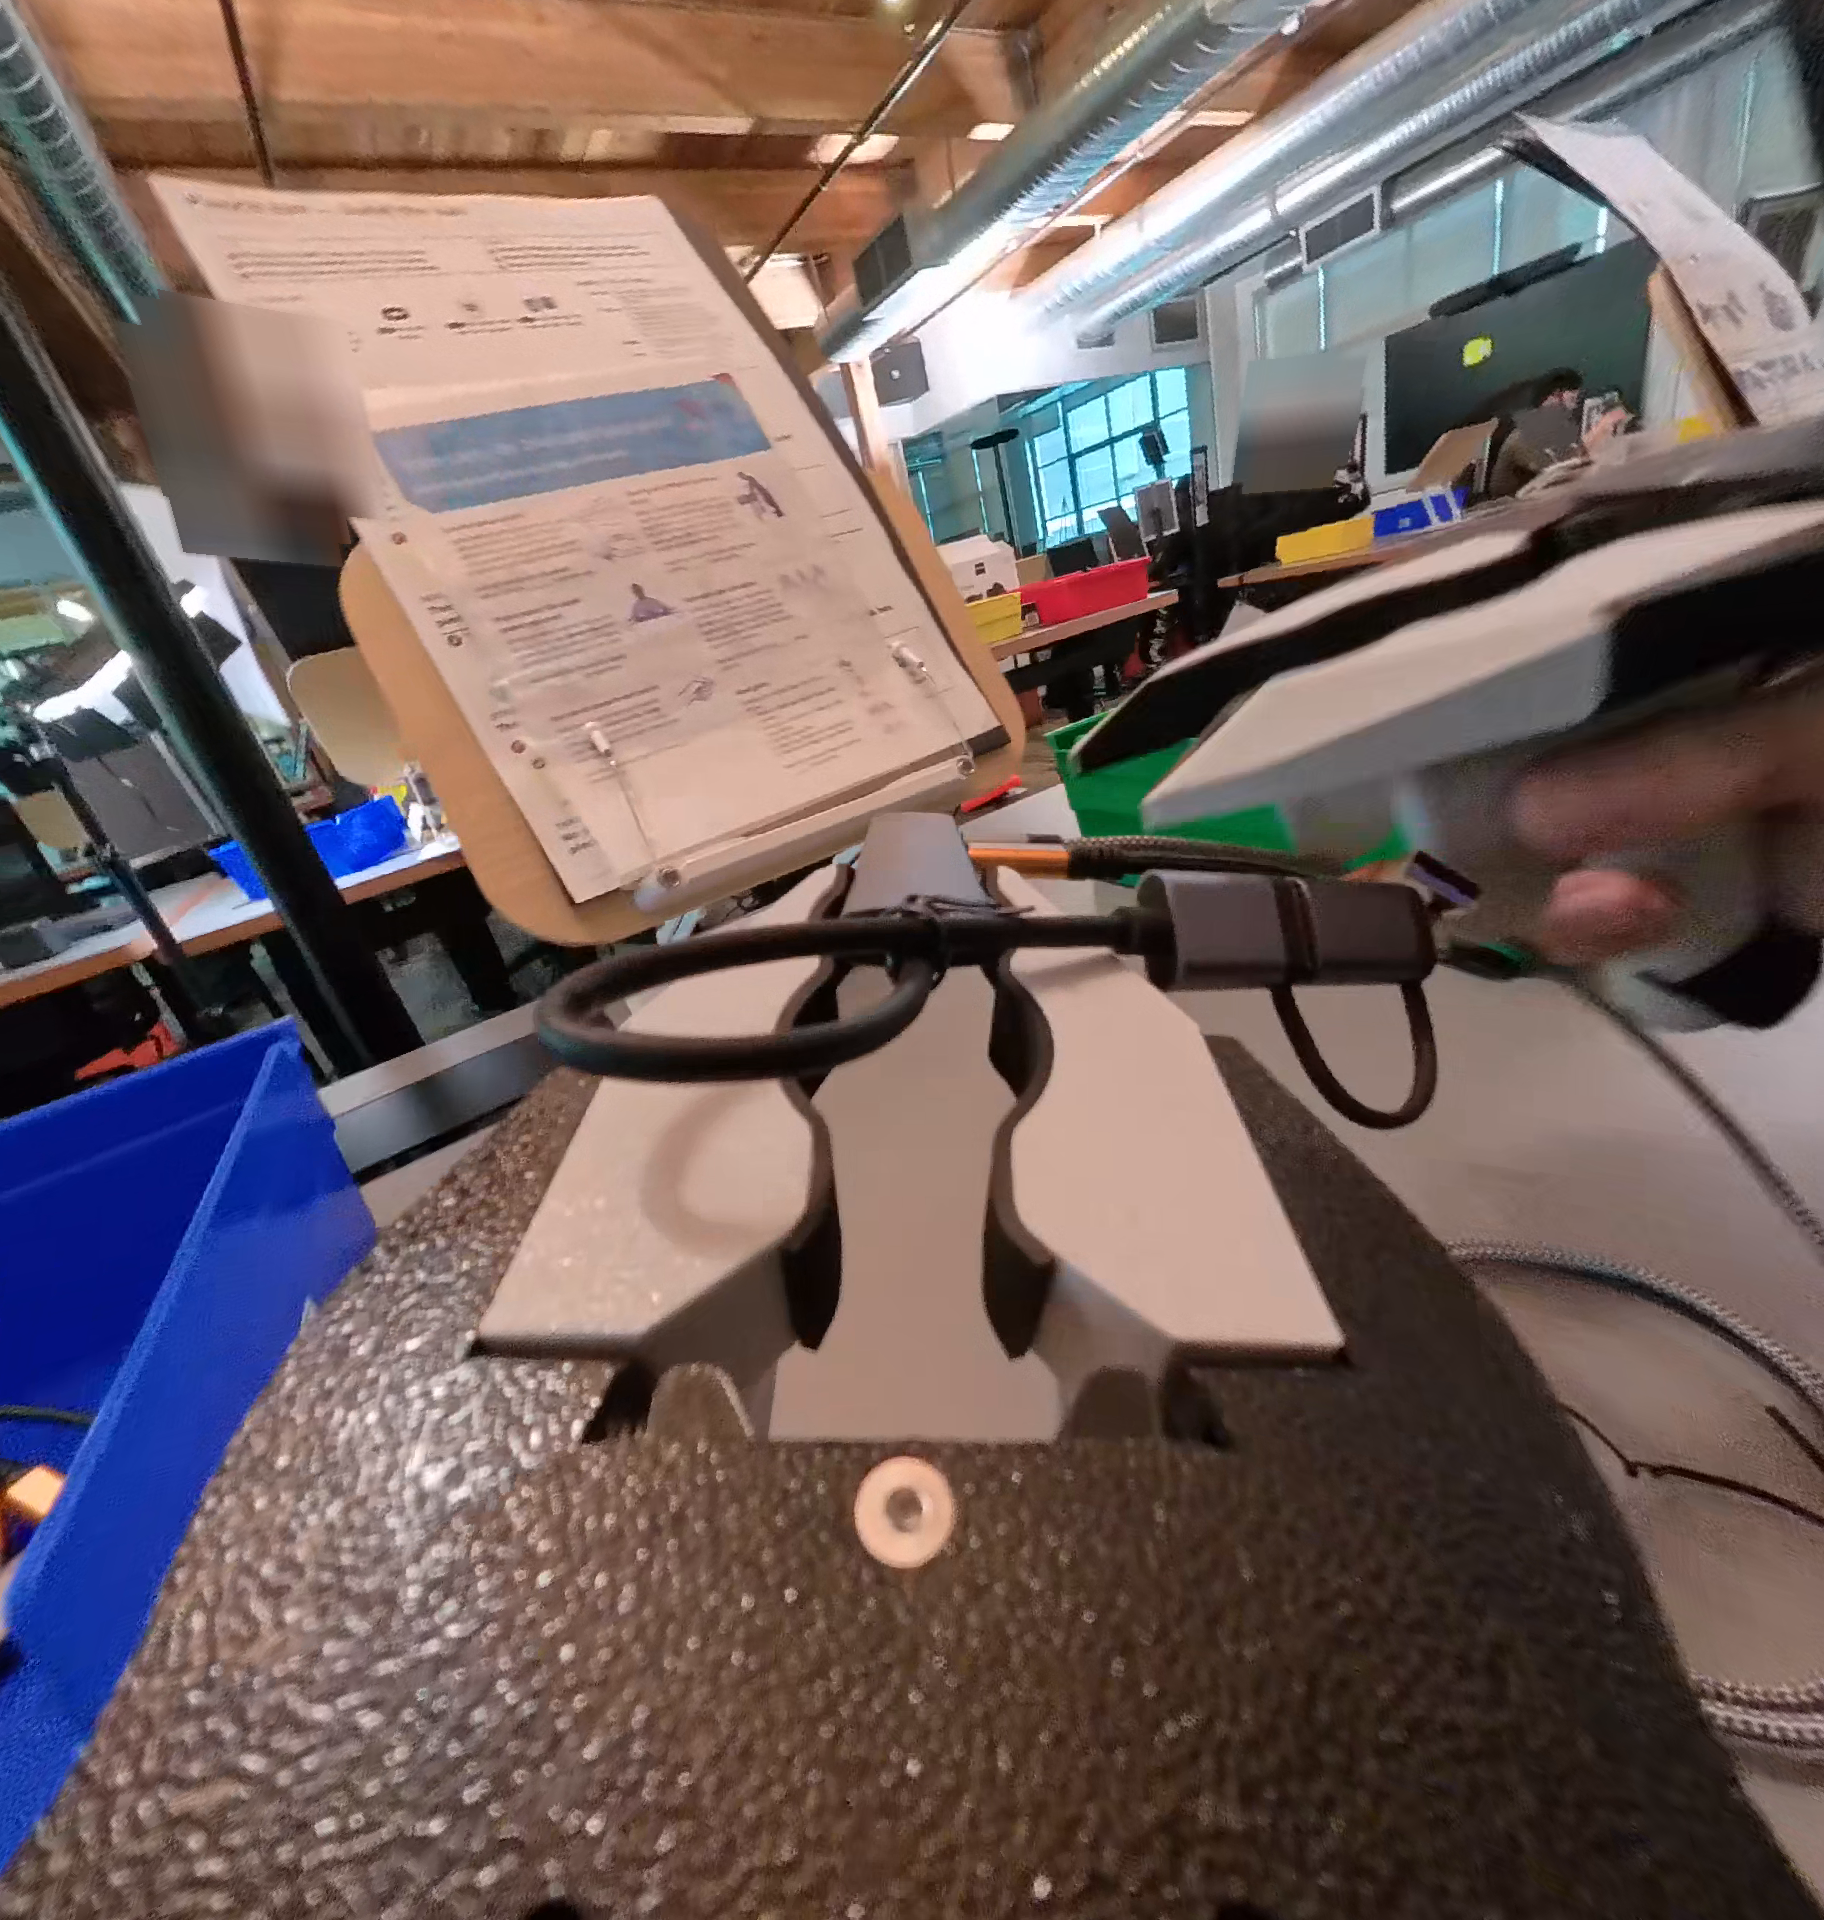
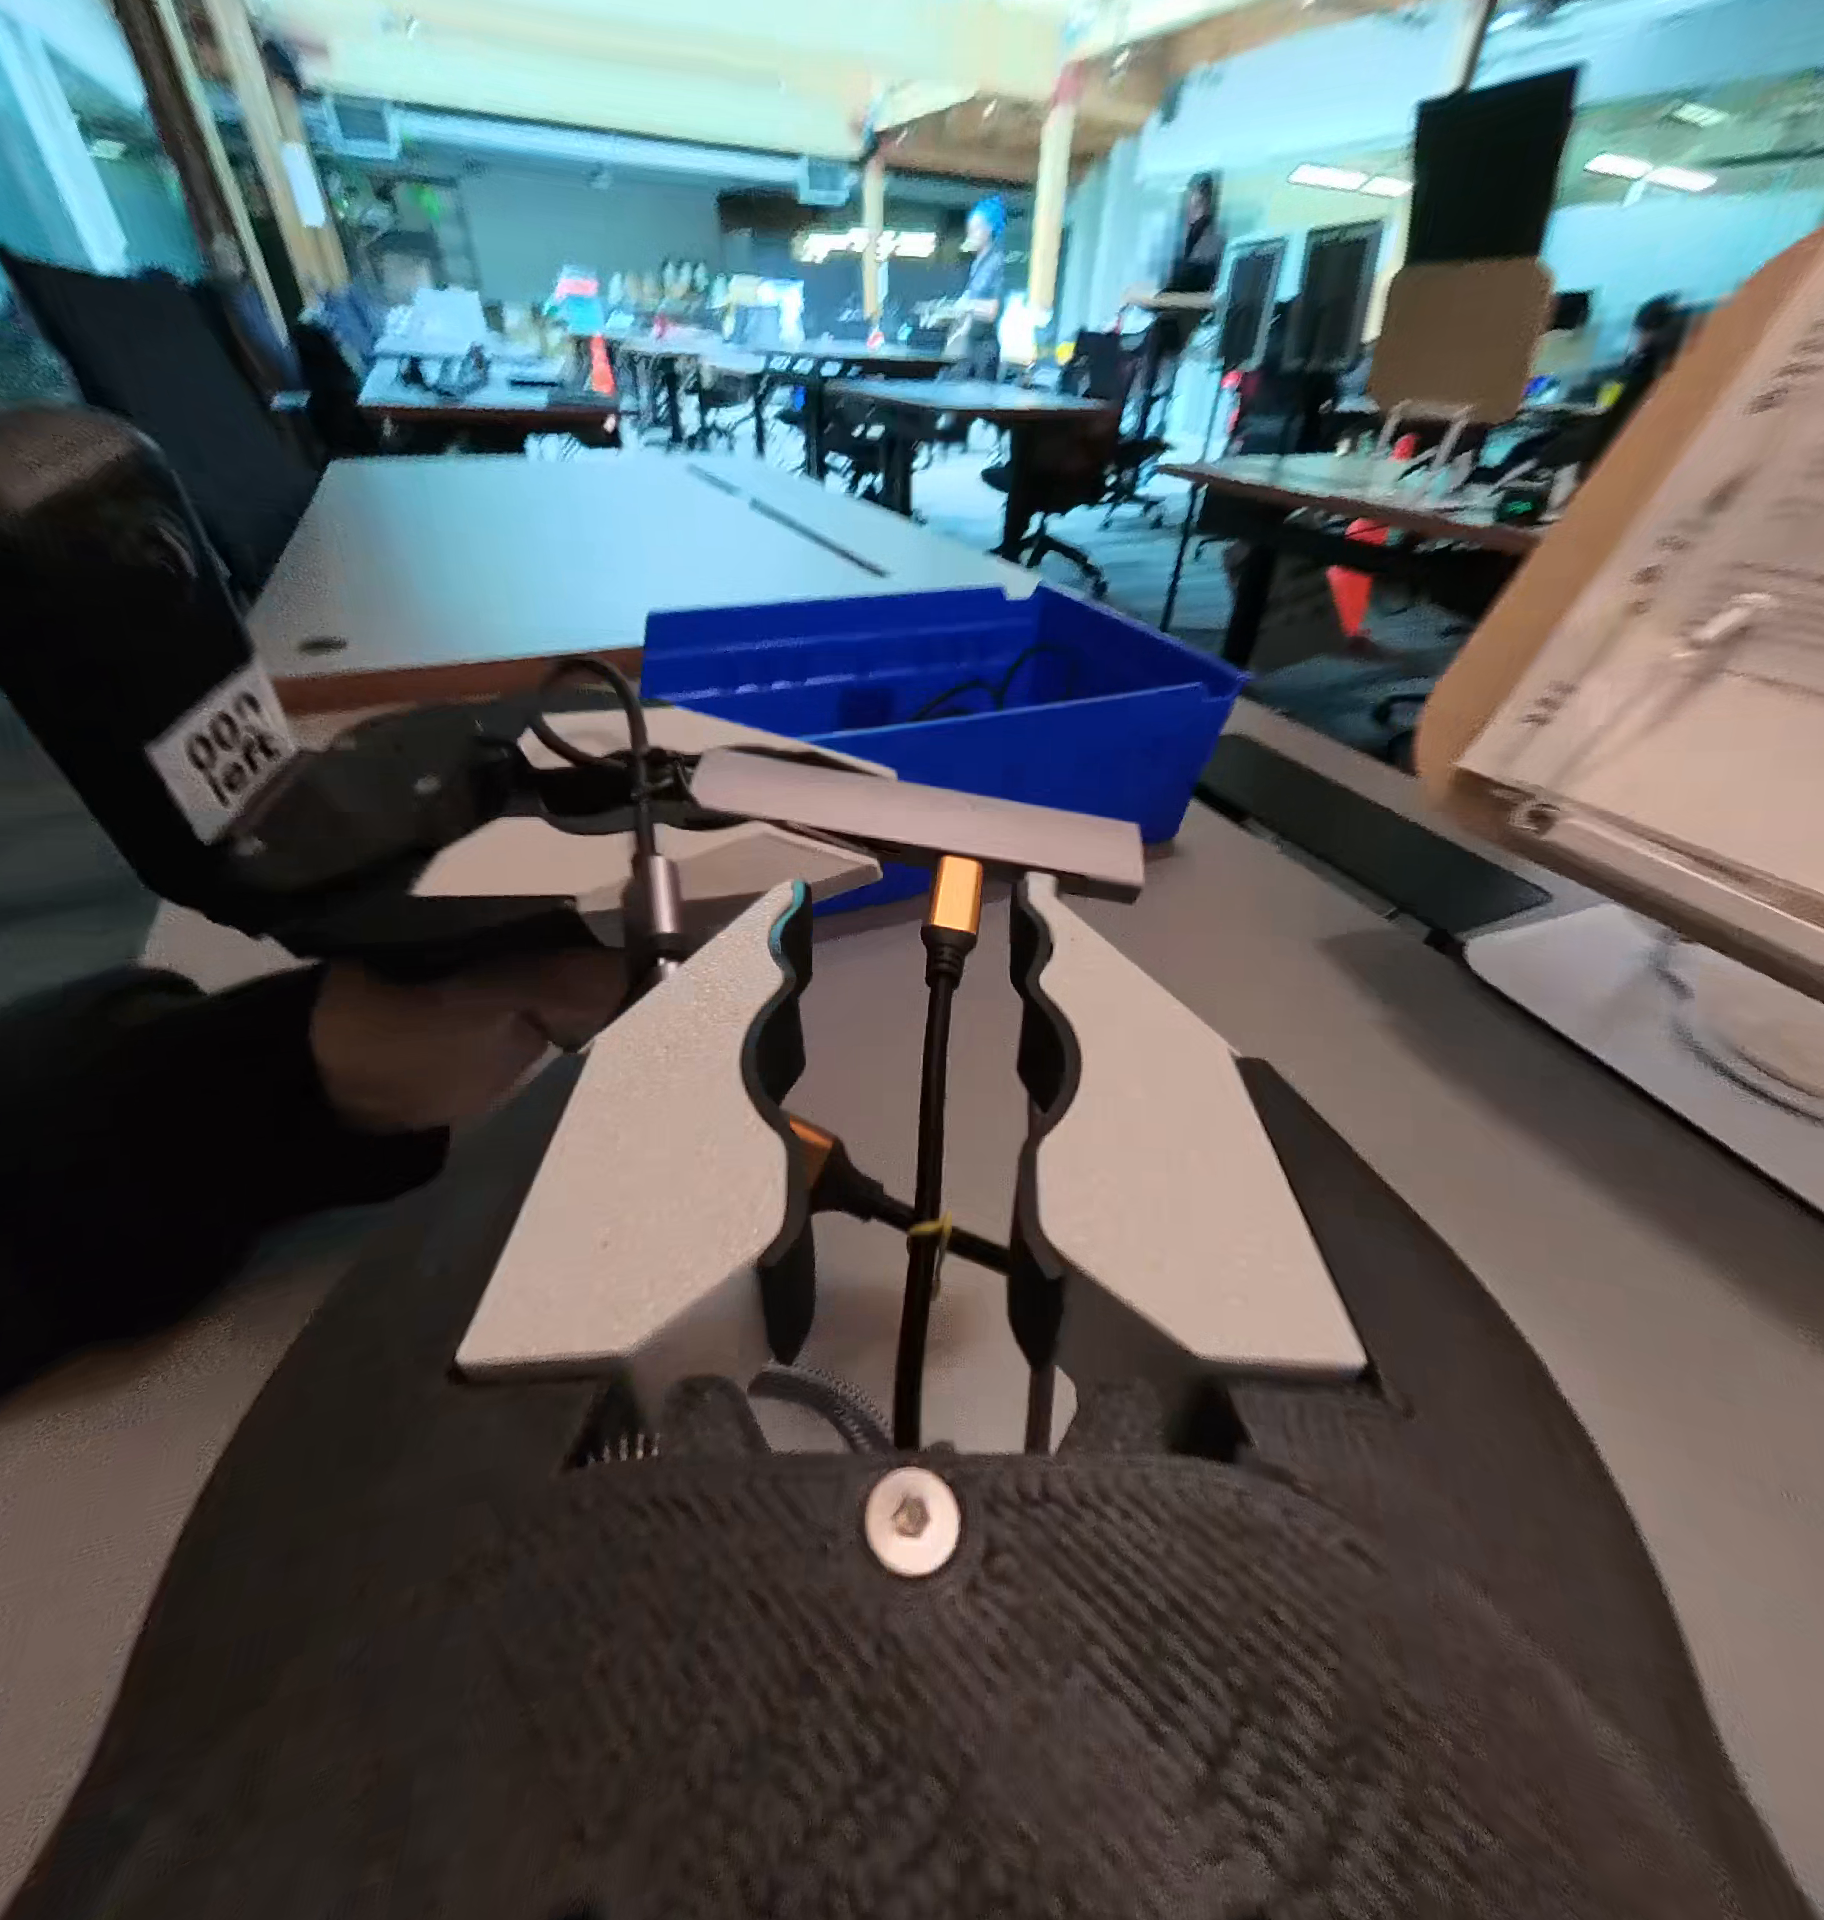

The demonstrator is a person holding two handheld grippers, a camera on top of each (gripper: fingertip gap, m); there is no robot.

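Left gripper [image 1: 913,914] is clamped on the grey hub [image 2: 918,826]; right gripper [image 2: 913,935], jaws apart around the orange plug [image 2: 955,894], keeps it square to the hub.

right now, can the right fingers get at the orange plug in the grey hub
Likely yes: the orange plug sits in the gap between the right fingers, nothing blocking; the left gripper holds the grey hub it enters.

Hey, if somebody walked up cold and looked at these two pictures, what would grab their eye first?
Probably the flat grey hub held up between the two grippers: the left gripper is clamped on it, with its black cable looping off to the left. From the right gripper, a gold-tipped plug meets the hub's edge. Behind sit a blue bin and a tilted document stand.
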